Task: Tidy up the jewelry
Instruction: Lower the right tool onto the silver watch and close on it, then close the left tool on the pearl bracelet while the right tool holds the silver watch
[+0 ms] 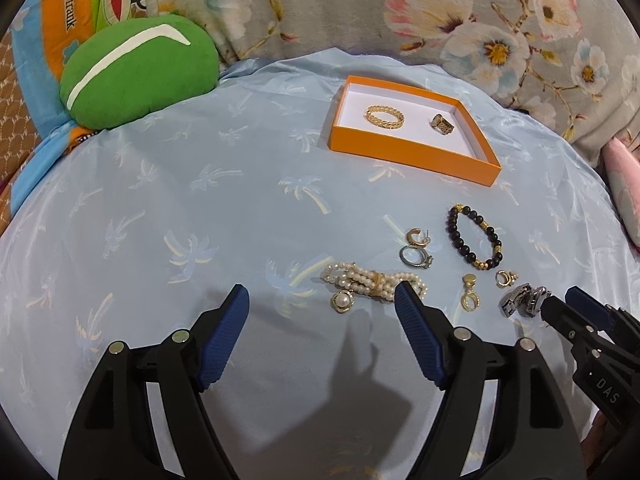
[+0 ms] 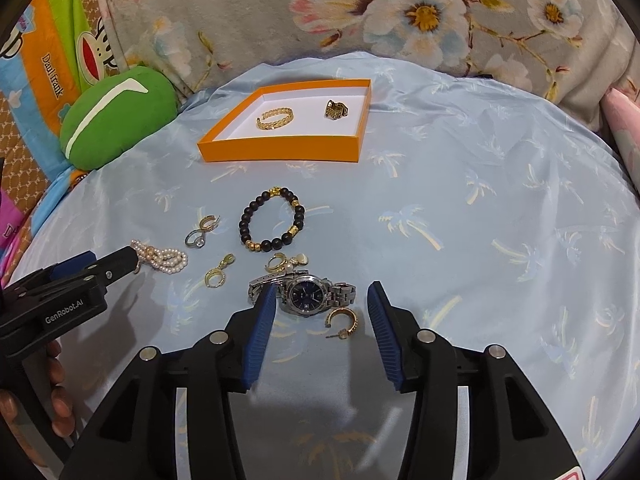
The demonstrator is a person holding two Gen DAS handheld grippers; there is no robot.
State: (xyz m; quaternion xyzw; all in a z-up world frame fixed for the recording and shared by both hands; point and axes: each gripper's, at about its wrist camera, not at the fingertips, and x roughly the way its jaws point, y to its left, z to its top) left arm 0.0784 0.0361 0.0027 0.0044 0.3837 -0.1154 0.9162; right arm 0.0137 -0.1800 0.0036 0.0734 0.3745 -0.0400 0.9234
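An orange tray [image 1: 404,158] [image 2: 280,151] on the blue cloth holds a gold bangle [image 1: 384,116] [image 2: 275,117] and a gold ring [image 1: 442,123] [image 2: 336,110]. Loose pieces lie nearer: a black bead bracelet [image 1: 474,236] [image 2: 272,224], a pearl bracelet [image 1: 372,284] [image 2: 162,258], a silver ring [image 1: 416,258] [image 2: 196,238], several gold earrings, and a silver watch [image 2: 310,296] [image 1: 520,300]. My left gripper [image 1: 320,312] is open just short of the pearl bracelet. My right gripper [image 2: 322,300] is open with its fingers on either side of the watch and a gold hoop earring [image 2: 342,322].
A green cushion [image 1: 138,70] [image 2: 116,118] sits at the back left. A floral blanket [image 1: 400,8] bounds the far side, and a pink item [image 1: 622,184] lies at the right edge. Printed bedding [image 1: 52,32] lies at the far left.
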